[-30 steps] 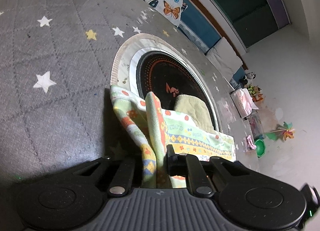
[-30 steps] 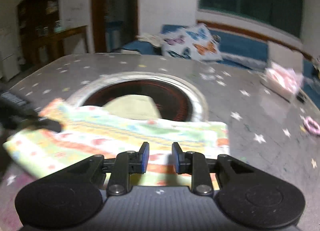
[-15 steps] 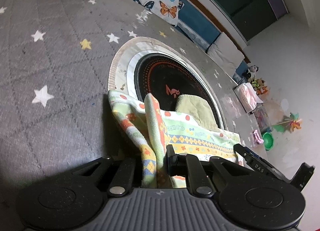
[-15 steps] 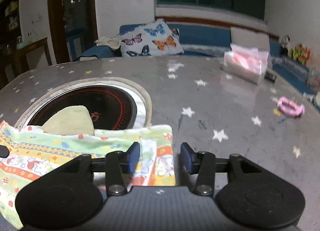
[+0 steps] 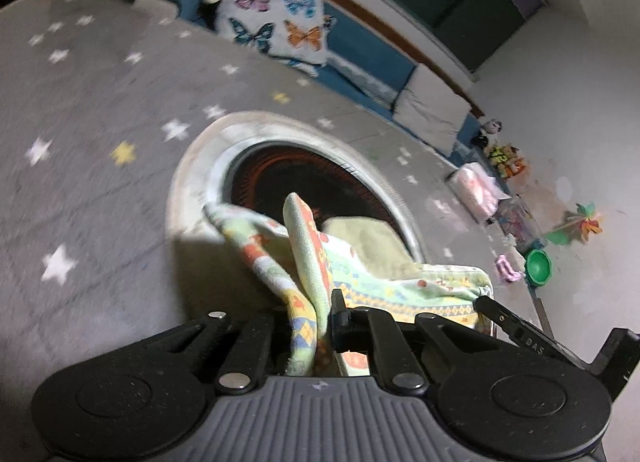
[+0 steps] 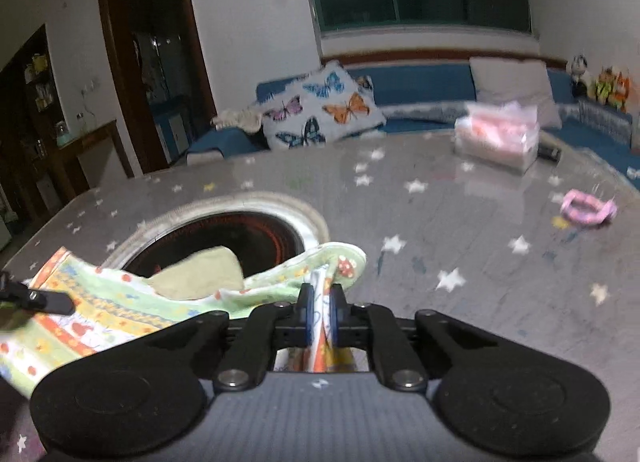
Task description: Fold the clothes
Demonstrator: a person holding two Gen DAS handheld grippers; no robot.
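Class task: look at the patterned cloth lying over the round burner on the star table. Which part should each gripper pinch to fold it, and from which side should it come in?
Probably the near corners. The patterned cloth is limp, so only thin edges fit between jaws. The right gripper is shut on the bunched near-right corner, coming from the table's near edge; the left gripper pinches the opposite corner likewise.

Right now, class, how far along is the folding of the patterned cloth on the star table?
Done: each claw has pinched a corner, the left claw and the right claw both shut on the patterned cloth. In hand: the cloth is bunched between them, partly over the round black hob. Left: no neat fold shows yet, and the cloth still has to be laid flat.
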